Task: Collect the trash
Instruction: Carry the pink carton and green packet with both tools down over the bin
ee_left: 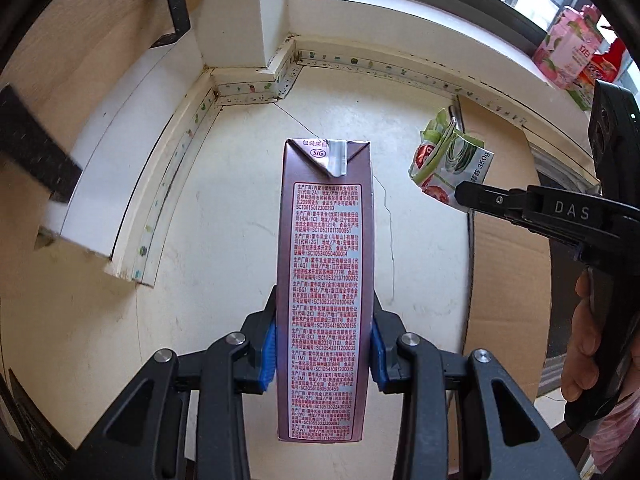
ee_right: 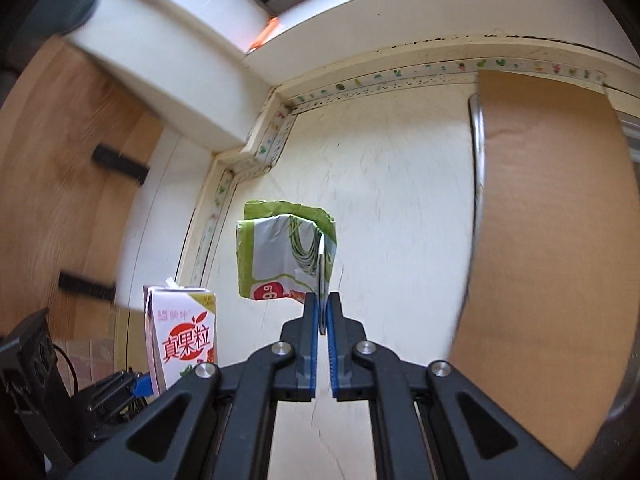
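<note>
My left gripper (ee_left: 324, 344) is shut on a tall drink carton (ee_left: 326, 280) with a brown-purple printed side, held above the cream countertop (ee_left: 224, 264). The same carton (ee_right: 182, 340) shows its white and red front at the lower left of the right wrist view. My right gripper (ee_right: 322, 312) is shut on a crumpled green and silver food wrapper (ee_right: 284, 252) and holds it above the counter. In the left wrist view the right gripper (ee_left: 460, 196) pinches that wrapper (ee_left: 444, 164) at the right.
A sheet of brown cardboard (ee_right: 540, 240) covers the right part of the counter, over a metal rim (ee_right: 478, 152). A white wall column (ee_left: 236, 12) and tiled edge strip (ee_left: 256, 88) stand at the back. Pink packaging (ee_left: 568, 48) sits on the window sill. A wooden panel (ee_right: 60, 160) is at left.
</note>
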Tool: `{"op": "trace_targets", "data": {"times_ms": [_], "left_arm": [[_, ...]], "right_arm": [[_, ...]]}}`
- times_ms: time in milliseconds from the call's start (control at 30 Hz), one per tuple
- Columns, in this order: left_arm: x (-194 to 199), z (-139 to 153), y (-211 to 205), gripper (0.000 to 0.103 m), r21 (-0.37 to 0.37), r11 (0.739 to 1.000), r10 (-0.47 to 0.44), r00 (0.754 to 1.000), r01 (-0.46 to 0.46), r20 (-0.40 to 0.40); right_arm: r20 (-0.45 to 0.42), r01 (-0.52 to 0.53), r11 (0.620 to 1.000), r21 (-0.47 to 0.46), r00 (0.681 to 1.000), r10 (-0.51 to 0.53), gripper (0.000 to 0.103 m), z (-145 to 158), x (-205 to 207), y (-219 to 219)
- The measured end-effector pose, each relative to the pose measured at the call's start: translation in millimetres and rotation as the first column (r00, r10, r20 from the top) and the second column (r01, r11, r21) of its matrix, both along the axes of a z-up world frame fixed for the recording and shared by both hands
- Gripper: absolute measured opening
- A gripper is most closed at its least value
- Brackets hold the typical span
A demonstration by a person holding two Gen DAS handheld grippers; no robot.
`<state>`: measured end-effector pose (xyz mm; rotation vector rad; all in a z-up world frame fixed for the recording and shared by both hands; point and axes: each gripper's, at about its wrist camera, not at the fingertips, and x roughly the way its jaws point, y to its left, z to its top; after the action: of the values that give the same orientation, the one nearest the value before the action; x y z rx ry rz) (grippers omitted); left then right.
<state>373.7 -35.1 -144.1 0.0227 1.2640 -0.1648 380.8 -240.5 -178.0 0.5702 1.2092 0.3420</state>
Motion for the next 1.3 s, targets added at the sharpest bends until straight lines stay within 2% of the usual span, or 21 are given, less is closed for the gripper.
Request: {"op": "trace_targets", "data": {"times_ms": [200,367,667,833,1000,1200,1300], "left_arm": [[-82.0,20.3,5.8,0.035,-0.02,0.999,-0.024,0.999,0.025,0.032],[-143.2,26.6,12.9,0.035,-0.044,0.998,-0.04,0.998,0.042,0.056],[-237.6,34.1,18.2,0.035,0.012,0.991,-0.13,0.981,0.13,0.145],[-277.4,39.9,23.2,0.035,0.002,0.996,-0.085,0.981,0.086,0.173],[-303.0,39.9,22.2,0.035,-0.019,1.0,-0.016,0.984,0.02,0.18],[-330.1,28.3,24.7,0.035,-0.038,0.997,0.073,0.982,-0.068,0.173],[-341.9,15.0,30.5,0.035,-0.053,0.992,0.125,0.98,-0.118,0.155]], "right_arm": [[0.066,0.011,0.999,-0.047,0.998,-0.007,0.004,35.4,-86.4,9.0],[0.126,0.033,0.992,-0.124,0.992,-0.018,0.004,59.3,-160.4,20.8],[0.205,0.046,0.978,-0.205,0.979,-0.003,0.004,85.2,-265.8,40.5],[0.236,-0.007,0.973,-0.231,0.97,0.063,0.004,91.5,-299.0,44.1],[0.265,-0.108,0.952,-0.285,0.946,0.187,0.004,93.3,-318.7,50.6],[0.287,-0.231,0.915,-0.332,0.899,0.331,0.004,84.1,-337.0,63.9],[0.287,-0.288,0.882,-0.372,0.868,0.405,0.004,72.6,-347.6,74.3]]}}
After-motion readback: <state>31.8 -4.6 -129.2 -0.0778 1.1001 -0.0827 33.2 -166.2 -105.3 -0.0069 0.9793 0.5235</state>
